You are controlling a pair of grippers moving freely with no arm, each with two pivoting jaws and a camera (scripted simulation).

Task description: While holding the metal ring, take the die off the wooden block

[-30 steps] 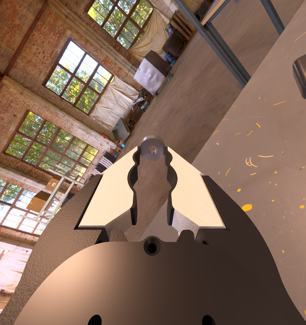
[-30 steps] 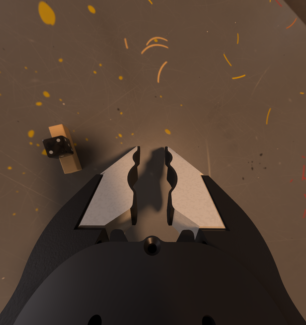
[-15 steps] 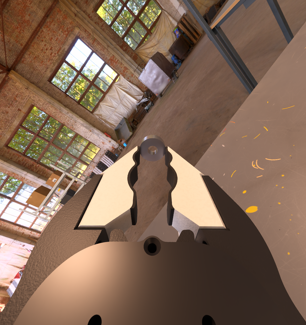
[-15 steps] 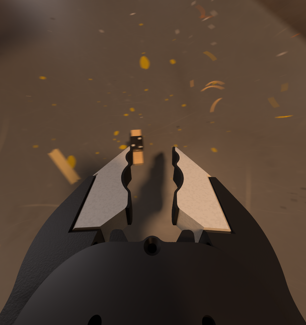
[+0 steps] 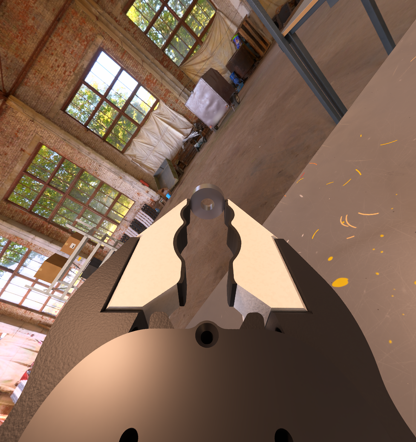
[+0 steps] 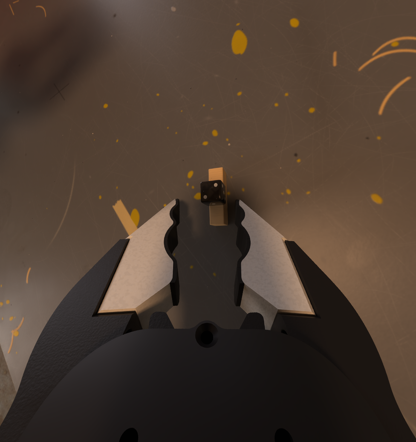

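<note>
Metal ring [image 5: 207, 203], pinched at the tips of the left gripper [image 5: 207, 206] beyond the tabletop [image 5: 369, 215] edge; black die [image 6: 213, 192] atop wooden block [image 6: 218, 214], away from any visible edge, framed by the spread right gripper [image 6: 207, 203]; approach judged under way, advance and closure on the die required next.

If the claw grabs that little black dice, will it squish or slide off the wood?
The die looks like a hard cube with flat faces, so it probably won't squish. Its glossy surface and rounded corners might make it a bit slippery. It sits on a narrow wooden block, so a sideways nudge from the open right gripper could likely knock it off or shift the block.
</note>
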